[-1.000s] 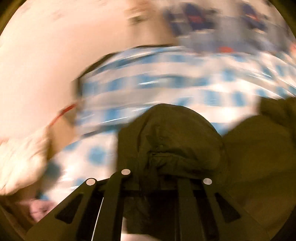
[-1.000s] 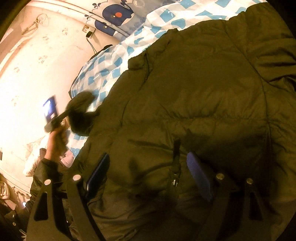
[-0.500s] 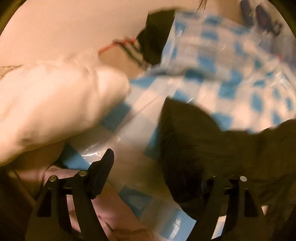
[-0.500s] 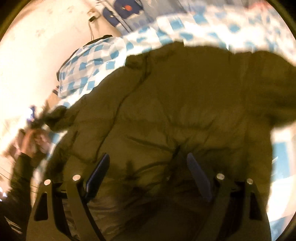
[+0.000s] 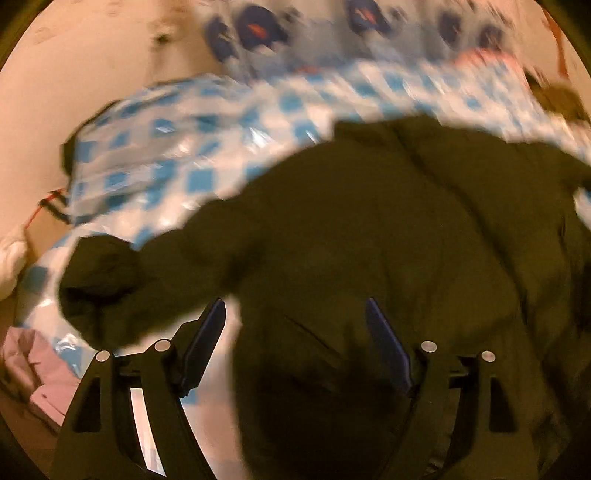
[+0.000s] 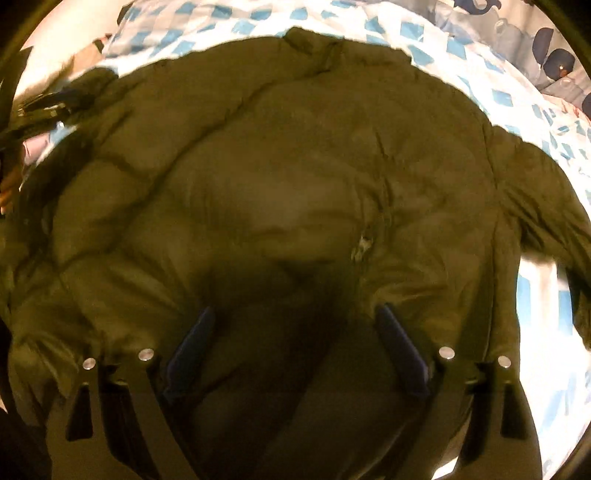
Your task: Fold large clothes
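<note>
A dark olive puffer jacket (image 5: 369, 229) lies spread on a blue-and-white checked bedsheet (image 5: 177, 158). One sleeve reaches out to the left and its cuff (image 5: 99, 273) rests on the sheet. My left gripper (image 5: 295, 302) hovers open over the jacket's lower body and grips nothing. In the right wrist view the jacket (image 6: 277, 166) fills the picture, with a zip pull (image 6: 364, 245) near the middle and the other sleeve (image 6: 546, 206) at the right. My right gripper (image 6: 295, 308) points down over the jacket; its jaws are opening, with fabric below them but not pinched.
A pink garment (image 5: 40, 373) and something white (image 5: 9, 258) lie off the sheet's left edge. Whale-print fabric (image 5: 258, 29) runs along the far side of the bed against a pale wall (image 5: 55, 92). A hand (image 6: 9, 184) shows at the right wrist view's left edge.
My left gripper was shut on the sleeve cuff, opened, dropped it on the sheet and swung back over the jacket body. My right gripper turned over the jacket and its jaws widened slightly.
</note>
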The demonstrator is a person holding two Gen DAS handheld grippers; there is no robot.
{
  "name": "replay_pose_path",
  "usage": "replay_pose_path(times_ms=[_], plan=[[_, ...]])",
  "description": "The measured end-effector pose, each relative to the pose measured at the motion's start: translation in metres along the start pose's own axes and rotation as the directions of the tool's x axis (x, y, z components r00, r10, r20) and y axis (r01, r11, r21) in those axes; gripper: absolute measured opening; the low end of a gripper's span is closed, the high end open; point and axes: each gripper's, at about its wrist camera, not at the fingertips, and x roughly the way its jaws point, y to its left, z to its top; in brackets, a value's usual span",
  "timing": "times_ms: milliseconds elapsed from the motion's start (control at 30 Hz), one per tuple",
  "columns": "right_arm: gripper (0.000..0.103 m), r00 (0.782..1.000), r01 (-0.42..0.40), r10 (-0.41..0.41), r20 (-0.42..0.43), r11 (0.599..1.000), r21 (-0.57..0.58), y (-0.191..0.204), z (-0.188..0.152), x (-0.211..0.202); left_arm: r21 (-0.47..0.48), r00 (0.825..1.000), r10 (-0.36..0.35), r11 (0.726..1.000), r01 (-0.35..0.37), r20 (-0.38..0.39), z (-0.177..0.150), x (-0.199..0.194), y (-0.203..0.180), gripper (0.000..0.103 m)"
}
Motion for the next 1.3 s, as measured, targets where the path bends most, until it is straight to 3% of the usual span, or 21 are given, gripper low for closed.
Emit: replay_pose_path(times_ms=[67,133,200,300,467,567,667,700,733,833,867,933,967,1000,1067,1100,1133,1200,1300], plan=[[0.088,0.999,0.019,-0.020,-0.043,0.999,-0.037,-0.002,-0.011,0.011,0.092,0.989,0.002,0.996,0.012,-0.150,-0.033,0.037,-0.018,0.078],[0.088,0.997,-0.013,0.010,-0.079,0.999,-0.040,-0.006,-0.016,0.012,0.038,0.989,-0.051,0.998,0.057,-0.142,-0.053,0.042,-0.006,0.087],[0.088,0.997,-0.012,0.010,-0.072,0.999,-0.030,-0.011,-0.018,-0.005,-0.029,0.979,-0.078,0.997,0.073,-0.187,-0.056,0.033,0.010,0.087],[0.088,1.000,-0.013,0.013,-0.003,1.000,0.023,-0.021,-0.032,-0.038,-0.038,0.992,-0.034,0.999,0.029,-0.125,-0.062,-0.011,0.022,0.087],[0.092,0.993,-0.087,0.071,0.093,0.979,0.182,-0.027,-0.079,-0.092,-0.189,0.990,-0.143,0.972,0.137,-0.018,-0.103,-0.102,0.046,0.087],[0.093,0.987,-0.033,0.002,0.160,0.981,0.189,-0.003,-0.112,-0.119,-0.258,0.978,-0.207,0.946,0.199,-0.007,-0.139,-0.141,0.046,0.087],[0.096,0.963,0.038,-0.062,0.263,0.995,0.097,0.055,-0.146,-0.136,-0.282,0.972,-0.236,0.933,0.223,-0.014,-0.175,-0.170,0.043,0.087],[0.096,0.953,0.091,-0.105,0.285,0.994,0.061,0.073,-0.152,-0.136,-0.276,0.974,-0.224,0.938,0.209,-0.024,-0.185,-0.175,0.038,0.087],[0.096,0.929,0.188,-0.179,0.324,0.982,0.005,0.100,-0.158,-0.132,-0.271,0.978,-0.205,0.944,0.188,-0.036,-0.195,-0.178,0.033,0.087],[0.096,0.843,0.416,-0.376,0.384,0.909,-0.022,0.139,-0.153,-0.104,-0.254,0.986,-0.152,0.958,0.132,-0.064,-0.215,-0.180,0.012,0.087],[0.096,0.833,0.432,-0.402,0.381,0.902,0.005,0.140,-0.147,-0.093,-0.236,0.990,-0.124,0.966,0.104,-0.070,-0.217,-0.176,0.002,0.087],[0.096,0.826,0.446,-0.427,0.368,0.894,0.038,0.138,-0.132,-0.075,-0.179,0.996,-0.047,0.983,0.033,-0.072,-0.213,-0.166,-0.016,0.087],[0.096,0.806,0.468,-0.457,0.375,0.881,0.068,0.135,-0.124,-0.068,-0.148,0.997,0.006,0.989,-0.016,-0.071,-0.209,-0.160,-0.024,0.087],[0.096,0.802,0.474,-0.477,0.360,0.875,0.103,0.128,-0.117,-0.065,-0.084,0.992,0.103,0.991,-0.108,-0.068,-0.200,-0.145,-0.036,0.087],[0.096,0.826,0.367,-0.449,0.341,0.887,0.281,0.089,-0.113,-0.081,-0.078,0.971,0.231,0.969,-0.235,-0.056,-0.189,-0.129,-0.036,0.087],[0.096,0.830,0.302,-0.432,0.353,0.880,0.367,0.070,-0.120,-0.096,-0.134,0.962,0.267,0.953,-0.273,-0.055,-0.183,-0.126,-0.024,0.087],[0.096,0.808,0.262,-0.462,0.365,0.837,0.481,0.044,-0.134,-0.119,-0.223,0.963,0.265,0.937,-0.269,-0.049,-0.180,-0.129,-0.006,0.088],[0.096,0.761,0.262,-0.537,0.364,0.768,0.584,0.015,-0.159,-0.151,-0.345,0.958,0.285,0.897,-0.277,-0.028,-0.180,-0.142,0.025,0.089],[0.096,0.727,0.271,-0.592,0.347,0.712,0.648,-0.008,-0.194,-0.182,-0.451,0.961,0.277,0.855,-0.254,-0.016,-0.190,-0.158,0.058,0.090]])
